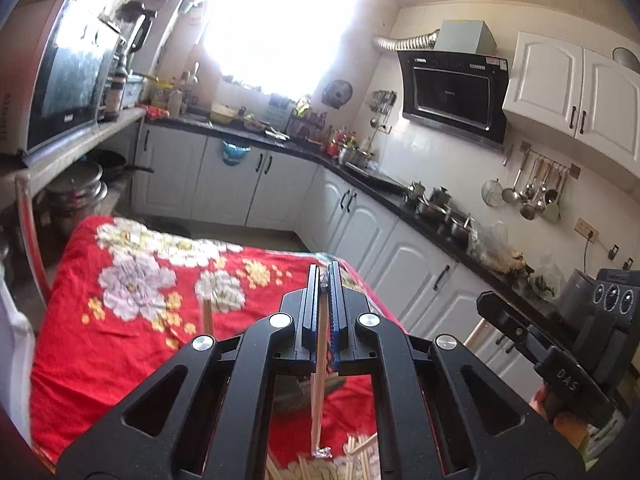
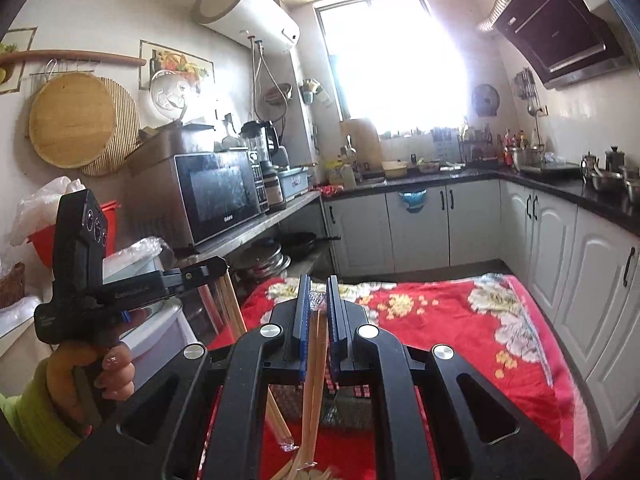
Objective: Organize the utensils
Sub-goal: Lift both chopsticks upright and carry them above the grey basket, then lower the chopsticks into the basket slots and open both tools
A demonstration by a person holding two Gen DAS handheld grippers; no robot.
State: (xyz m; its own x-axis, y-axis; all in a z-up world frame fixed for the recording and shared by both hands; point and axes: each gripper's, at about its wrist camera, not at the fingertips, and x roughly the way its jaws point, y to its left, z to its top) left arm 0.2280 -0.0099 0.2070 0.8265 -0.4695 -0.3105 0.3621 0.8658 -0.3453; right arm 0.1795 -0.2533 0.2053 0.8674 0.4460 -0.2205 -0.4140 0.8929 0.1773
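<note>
Both your grippers hold wooden chopsticks raised above the table with the red floral cloth.

Your left gripper has its fingers pressed nearly together on a single chopstick, which hangs down from them with a clear wrapper at its lower end. Your right gripper has its fingers narrowly closed on a small bundle of chopsticks that also hang downward. More loose chopsticks lie in a pile on the cloth at the table's near edge, directly below both grippers. Your left hand, in a yellow-green sleeve, grips the left tool's handle.
</note>
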